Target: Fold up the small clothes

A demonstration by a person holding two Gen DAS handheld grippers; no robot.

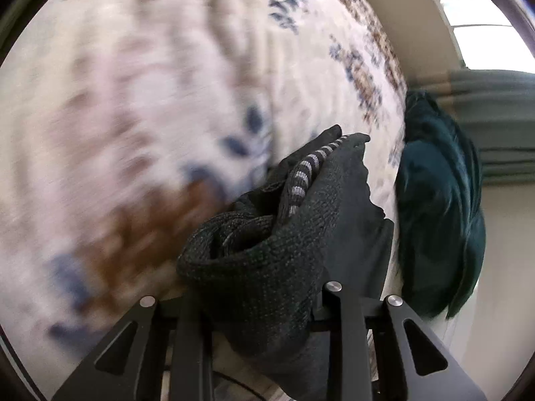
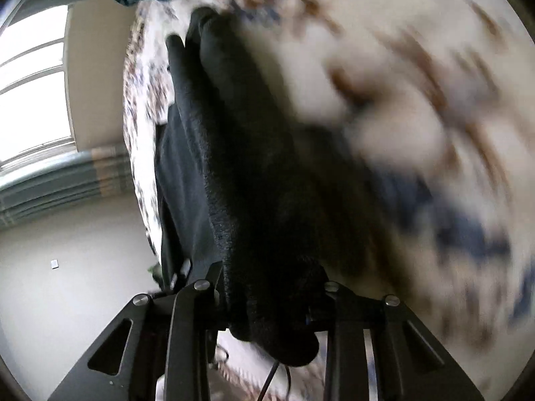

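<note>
A small black knitted garment with a grey-and-dark striped band (image 1: 267, 234) hung bunched between the two tongs above a cream bedspread printed with blue and brown leaves (image 1: 117, 117), its cloth spanning from one tool to the other. It looked light, soft and wholly limp, the sort of knit that sags and rolls wherever it is not supported; its coarse weave seemed likely to grip well against the pads, with little to break or slip. By that reading, the best hold lay at the hems or corners, one to each tool, so that the piece could be drawn flat over the bedspread before folding.

The left gripper (image 1: 264, 300) had its jaws drawn in narrow on a thick roll of the knit, which bulged up and over them. The right gripper (image 2: 271, 304) was likewise pinched close on a dark wad of the same garment, a loose end of it drooping below the jaws. Neither tool touched the bedspread so far as the blurred views showed.

Beyond the garment, at the bedspread's far edge, a dark teal cloth (image 1: 438, 207) lay heaped, well apart from the tongs. Past the bedspread stood a pale wall (image 2: 83, 234), a grey-green curtain (image 1: 501, 117) and a bright window (image 2: 30, 83).
</note>
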